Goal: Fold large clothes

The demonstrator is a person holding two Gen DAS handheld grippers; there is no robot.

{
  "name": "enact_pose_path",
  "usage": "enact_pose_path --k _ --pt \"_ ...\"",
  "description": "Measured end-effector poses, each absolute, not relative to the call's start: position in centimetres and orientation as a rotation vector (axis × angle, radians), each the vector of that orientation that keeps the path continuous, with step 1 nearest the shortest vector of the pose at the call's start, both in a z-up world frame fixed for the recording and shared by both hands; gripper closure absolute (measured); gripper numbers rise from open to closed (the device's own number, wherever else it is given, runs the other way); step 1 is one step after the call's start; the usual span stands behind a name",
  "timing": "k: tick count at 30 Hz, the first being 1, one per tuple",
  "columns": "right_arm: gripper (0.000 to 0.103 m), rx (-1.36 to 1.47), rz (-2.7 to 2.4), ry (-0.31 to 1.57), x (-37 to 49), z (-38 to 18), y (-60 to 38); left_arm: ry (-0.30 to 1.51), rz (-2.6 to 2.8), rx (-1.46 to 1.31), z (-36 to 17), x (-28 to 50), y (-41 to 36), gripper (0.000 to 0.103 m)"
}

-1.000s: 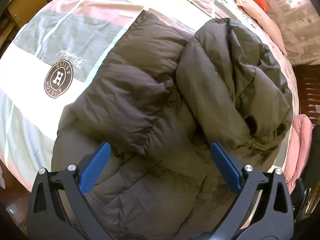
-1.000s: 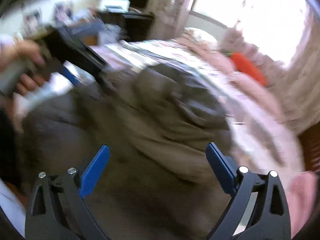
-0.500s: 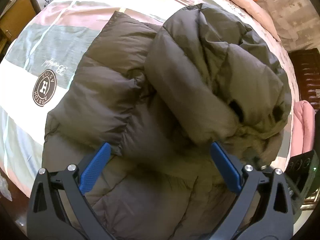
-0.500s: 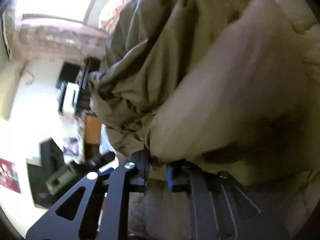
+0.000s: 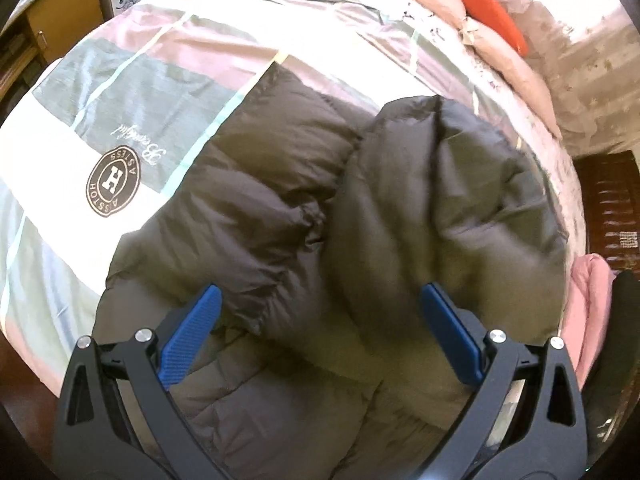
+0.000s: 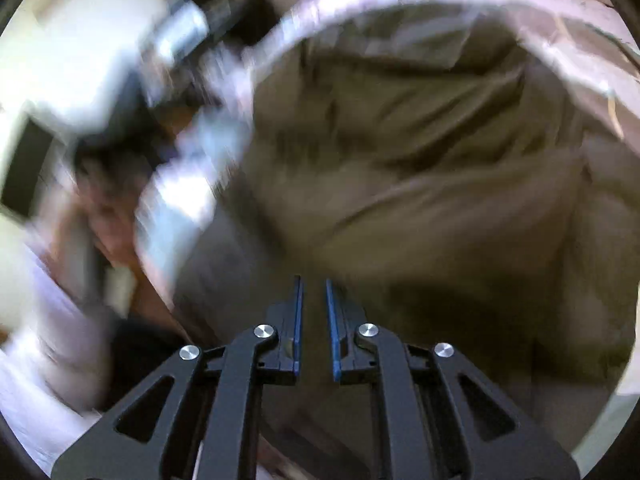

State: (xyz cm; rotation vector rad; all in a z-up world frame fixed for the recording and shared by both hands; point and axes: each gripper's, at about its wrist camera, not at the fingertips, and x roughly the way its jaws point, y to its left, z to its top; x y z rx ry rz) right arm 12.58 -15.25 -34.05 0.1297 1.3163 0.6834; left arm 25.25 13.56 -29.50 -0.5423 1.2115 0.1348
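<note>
A dark olive-brown puffer jacket (image 5: 280, 216) lies on the bed, its right part folded over in a thick hump (image 5: 448, 208). My left gripper (image 5: 320, 320) hovers above the jacket's near part, jaws wide open and empty. In the right wrist view, which is badly blurred, the jacket (image 6: 420, 184) fills the middle and right. My right gripper (image 6: 312, 292) has its blue pads nearly together, a narrow gap between them, above the jacket. I cannot tell whether fabric sits between them.
The bed cover (image 5: 120, 128) has pink, grey and white blocks and a round brown logo (image 5: 114, 182). Pink pillows (image 5: 500, 52) and an orange carrot cushion (image 5: 490, 12) lie at the far edge. A pink cloth (image 5: 588, 300) hangs at the right edge. A wooden cabinet (image 5: 52, 28) stands far left.
The right gripper went from wide open to nearly shut and swung fast across the jacket. The folded hump shifted and settled. The left gripper drifted slightly, still open.
</note>
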Motion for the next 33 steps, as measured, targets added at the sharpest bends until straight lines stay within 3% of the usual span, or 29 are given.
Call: enact_pose_path --k 4,5,6,8,13,17,23,33 --pt "0.089 -0.017 0.508 1.452 12.3 -37.5 -15.5 1.196 0.095 -0.557 -29.1 25.6 12.5 0.002" --pt "0.075 0.016 0.492 1.434 12.6 -37.0 -16.2 1.195 0.069 -0.557 -29.1 25.8 11.9 0.002" --pt "0.046 0.083 0.470 1.381 13.2 -35.5 -17.4 1.193 0.049 -0.553 -29.0 26.0 11.4 0.002" --pt "0.012 0.196 0.440 1.260 14.3 -32.8 -19.4 1.183 0.007 -0.536 -29.0 26.6 10.3 0.002" --pt "0.012 0.466 0.477 1.186 16.9 -31.0 -19.9 1.176 -0.072 -0.680 -30.0 28.3 9.8 0.002" --pt "0.012 0.415 0.451 1.243 17.1 -31.5 -19.5 1.251 -0.200 -0.910 -32.8 29.8 10.1 0.002" --pt "0.012 0.358 0.438 1.279 16.4 -31.8 -18.3 1.264 -0.203 -1.009 -34.9 30.8 10.7 0.002" --pt "0.012 0.401 0.429 1.320 16.1 -33.4 -18.6 1.303 -0.261 -0.980 -36.4 32.3 9.5 0.002"
